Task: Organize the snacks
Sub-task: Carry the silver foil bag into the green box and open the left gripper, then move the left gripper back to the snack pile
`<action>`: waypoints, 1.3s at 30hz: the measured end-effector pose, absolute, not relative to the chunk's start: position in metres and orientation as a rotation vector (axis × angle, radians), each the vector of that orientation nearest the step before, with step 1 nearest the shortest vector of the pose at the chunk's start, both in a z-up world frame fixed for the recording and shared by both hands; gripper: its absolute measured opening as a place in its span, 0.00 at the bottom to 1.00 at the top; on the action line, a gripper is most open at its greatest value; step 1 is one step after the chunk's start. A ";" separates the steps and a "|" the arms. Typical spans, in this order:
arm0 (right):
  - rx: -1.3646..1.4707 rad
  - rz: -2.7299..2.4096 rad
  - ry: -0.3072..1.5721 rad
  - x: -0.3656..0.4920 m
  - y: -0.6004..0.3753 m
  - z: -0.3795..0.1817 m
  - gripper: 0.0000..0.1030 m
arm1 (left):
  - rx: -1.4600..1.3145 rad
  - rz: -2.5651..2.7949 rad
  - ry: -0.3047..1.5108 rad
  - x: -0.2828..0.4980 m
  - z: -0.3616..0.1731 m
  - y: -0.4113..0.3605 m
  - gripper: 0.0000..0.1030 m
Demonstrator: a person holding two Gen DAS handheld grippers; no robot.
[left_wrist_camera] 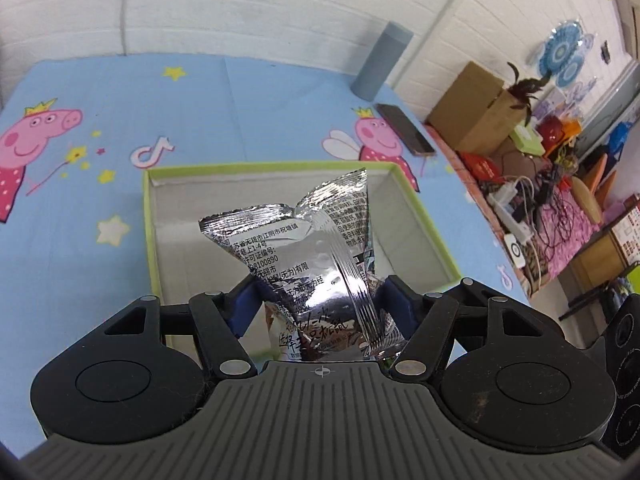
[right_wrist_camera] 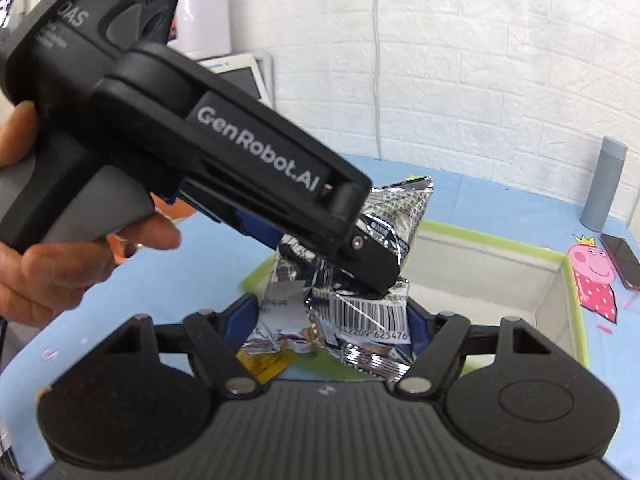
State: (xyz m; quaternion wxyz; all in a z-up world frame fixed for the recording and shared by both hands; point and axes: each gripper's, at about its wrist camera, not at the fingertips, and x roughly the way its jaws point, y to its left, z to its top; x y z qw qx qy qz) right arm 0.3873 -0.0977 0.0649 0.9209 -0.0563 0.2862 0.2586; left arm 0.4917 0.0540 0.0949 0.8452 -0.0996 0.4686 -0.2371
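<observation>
My left gripper [left_wrist_camera: 316,300] is shut on a silver foil snack packet [left_wrist_camera: 312,240] and holds it upright above the near edge of an open green-rimmed box [left_wrist_camera: 424,216] with a white inside. My right gripper [right_wrist_camera: 332,316] is shut on a second silver packet with a barcode [right_wrist_camera: 360,320], just in front of the same box [right_wrist_camera: 568,280]. In the right wrist view the left gripper's body [right_wrist_camera: 240,152] crosses from the upper left, its packet [right_wrist_camera: 400,208] sticking out past its tip, close above my right packet.
The box sits on a blue Peppa Pig mat [left_wrist_camera: 100,128]. A grey-blue cylinder [left_wrist_camera: 380,60] and a phone [left_wrist_camera: 404,128] stand at the mat's far right edge. Cardboard boxes and cables [left_wrist_camera: 520,184] lie beyond the table's right edge. A white brick wall is behind.
</observation>
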 end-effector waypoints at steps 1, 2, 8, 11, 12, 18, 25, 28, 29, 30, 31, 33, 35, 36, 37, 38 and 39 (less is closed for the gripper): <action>-0.109 0.536 0.607 0.405 -0.099 0.062 0.73 | -0.211 -0.495 1.004 0.508 0.089 0.054 0.53; -0.100 0.540 0.626 0.418 -0.099 0.058 0.73 | -0.211 -0.491 1.017 0.520 0.083 0.054 0.53; -0.093 0.540 0.681 0.454 -0.099 0.037 0.91 | -0.181 -0.442 1.066 0.561 0.044 0.053 0.62; -0.101 0.522 0.641 0.448 -0.104 0.038 0.98 | -0.184 -0.436 1.020 0.554 0.045 0.056 0.74; -0.095 0.518 0.627 0.444 -0.108 0.039 0.98 | -0.184 -0.438 1.006 0.550 0.048 0.057 0.74; -0.106 0.459 0.559 0.389 -0.132 0.061 0.99 | -0.195 -0.447 0.958 0.502 0.074 0.052 0.78; -0.021 0.441 0.544 0.289 -0.184 0.073 0.99 | -0.184 -0.497 0.911 0.406 0.087 0.040 0.81; 0.037 0.443 0.532 0.252 -0.203 0.061 0.99 | -0.185 -0.535 0.924 0.363 0.077 0.030 0.81; 0.053 0.444 0.527 0.238 -0.209 0.059 0.99 | -0.186 -0.547 0.928 0.350 0.073 0.026 0.81; 0.068 0.442 0.523 0.223 -0.215 0.057 0.99 | -0.183 -0.559 0.930 0.337 0.069 0.023 0.81; 0.083 0.435 0.523 0.205 -0.221 0.056 0.99 | -0.178 -0.575 0.931 0.321 0.062 0.018 0.81; 0.105 0.407 0.528 0.186 -0.223 0.038 0.99 | -0.176 -0.593 0.933 0.297 0.050 0.011 0.81; 0.138 0.364 0.534 0.162 -0.232 0.023 0.99 | -0.177 -0.591 0.934 0.278 0.039 0.007 0.81; 0.160 0.350 0.537 0.153 -0.235 0.017 0.99 | -0.176 -0.584 0.928 0.269 0.034 0.006 0.81; 0.186 0.340 0.542 0.145 -0.238 0.012 0.99 | -0.176 -0.568 0.919 0.262 0.031 0.006 0.81; 0.214 0.336 0.547 0.137 -0.241 0.005 0.99 | -0.172 -0.551 0.909 0.257 0.029 0.006 0.81; 0.225 0.342 0.545 0.132 -0.241 0.004 0.99 | -0.167 -0.537 0.901 0.254 0.028 0.006 0.81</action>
